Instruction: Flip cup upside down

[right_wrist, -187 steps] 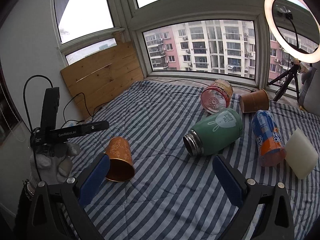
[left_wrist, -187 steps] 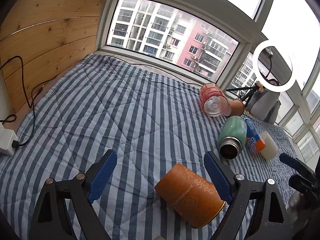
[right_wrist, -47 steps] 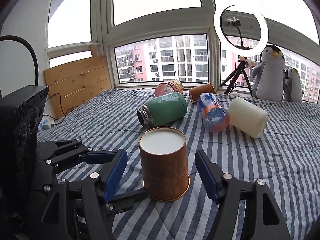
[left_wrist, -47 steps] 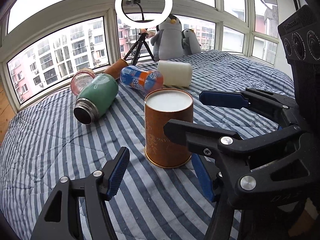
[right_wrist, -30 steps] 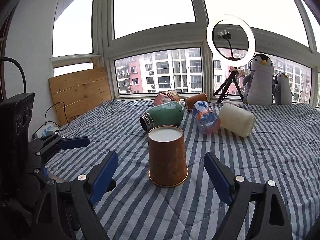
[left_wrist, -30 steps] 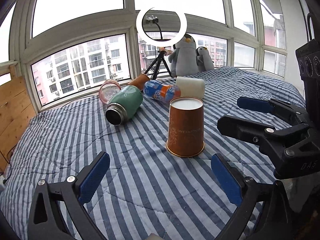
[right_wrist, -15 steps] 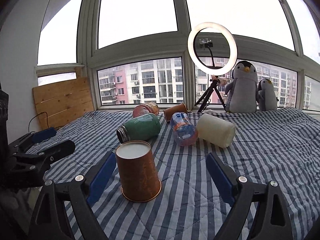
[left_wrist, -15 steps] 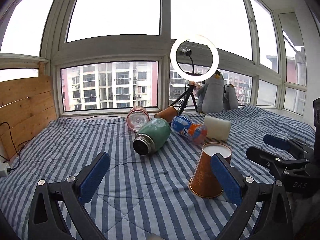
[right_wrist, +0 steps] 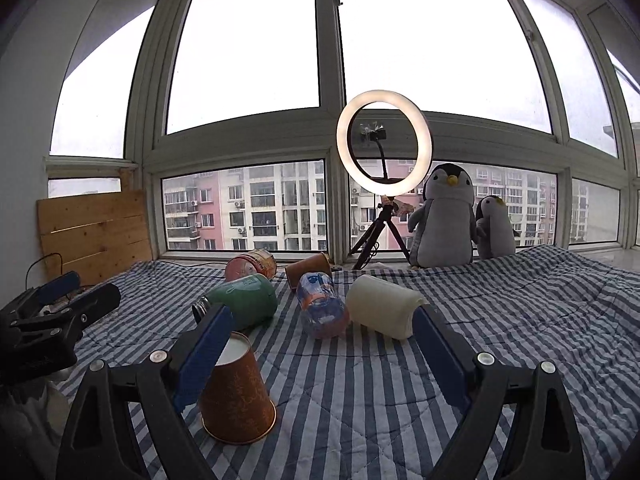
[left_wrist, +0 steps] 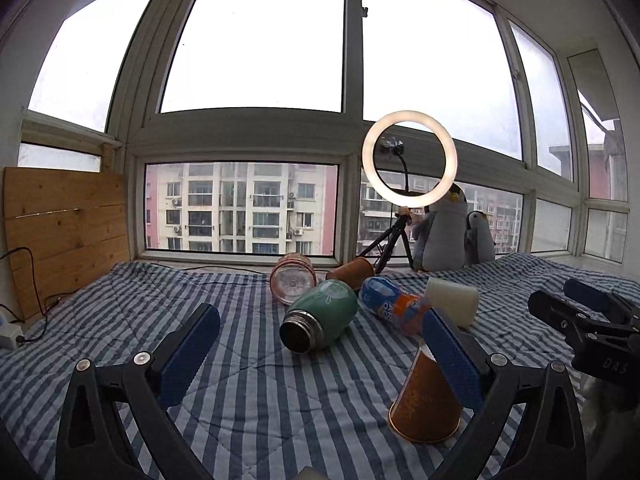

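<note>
Two grippers, both spread wide, neither holding anything. Left wrist view: left gripper (left_wrist: 320,344) has the cup (left_wrist: 426,404) mouth-down on the quilt (left_wrist: 248,392), partly behind its right finger, so the flip looks done. Right wrist view: right gripper (right_wrist: 324,352) has that cup (right_wrist: 236,396) by its left finger. Ahead: one flask (right_wrist: 244,304), one bottle (right_wrist: 320,308), one white roll (right_wrist: 384,312), two penguins (right_wrist: 444,220).

Striped quilt (right_wrist: 500,320) under bay windows (right_wrist: 248,60); lit ring light (right_wrist: 384,142)
</note>
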